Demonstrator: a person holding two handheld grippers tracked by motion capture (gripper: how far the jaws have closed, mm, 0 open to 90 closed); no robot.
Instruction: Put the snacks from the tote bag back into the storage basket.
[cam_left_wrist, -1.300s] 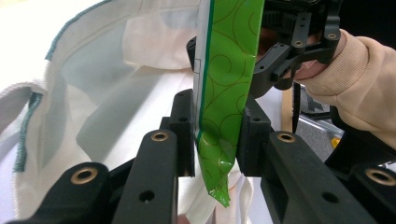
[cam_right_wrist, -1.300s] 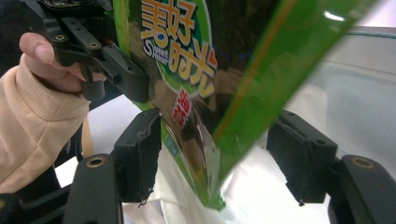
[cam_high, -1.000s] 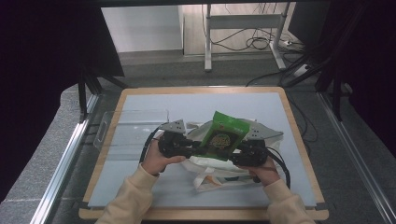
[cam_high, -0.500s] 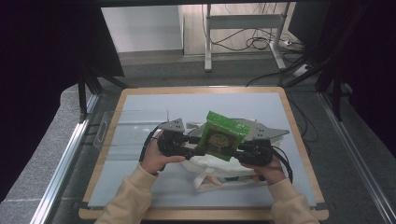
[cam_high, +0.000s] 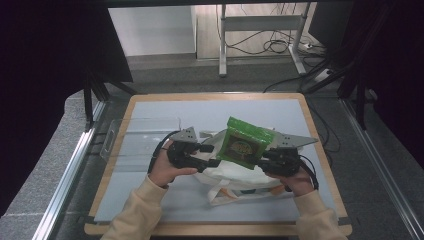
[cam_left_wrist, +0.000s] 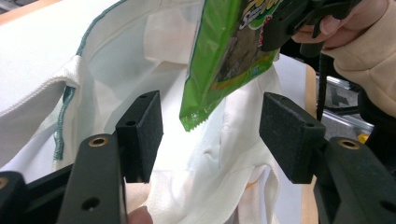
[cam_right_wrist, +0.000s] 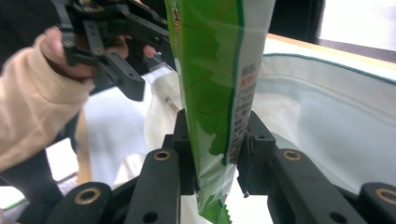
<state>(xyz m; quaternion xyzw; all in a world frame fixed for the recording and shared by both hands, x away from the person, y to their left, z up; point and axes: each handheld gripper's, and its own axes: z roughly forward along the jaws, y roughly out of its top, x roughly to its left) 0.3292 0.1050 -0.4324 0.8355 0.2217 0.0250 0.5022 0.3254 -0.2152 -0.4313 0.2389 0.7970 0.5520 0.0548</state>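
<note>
At the left of the bench (cam_high: 150, 107), a clear plastic tray (cam_high: 127, 137) lay flat near the left edge, well apart from the work. Just right of it, the left gripper (cam_high: 212, 161) pointed toward the middle of the bench, held by the person's left hand (cam_high: 165, 170). Its jaws had just been opening and stood fairly wide apart with nothing pressed between the pads (cam_left_wrist: 142, 133); in the left gripper view the lower corner of the green snack packet (cam_left_wrist: 224, 60) hung in the gap beyond them without touching either pad. Under and behind the packet lay the white cloth bag (cam_high: 240, 175), its mouth open and its green-stitched rim (cam_left_wrist: 65, 98) showing at the left of that view. In the middle of the bench the green snack packet (cam_high: 245, 144) stood tilted above the bag. To its right, the right gripper (cam_right_wrist: 214, 158) had its jaws clamped on the packet's lower edge, pads pressing both faces, with the person's right hand (cam_high: 295, 180) behind it.
</note>
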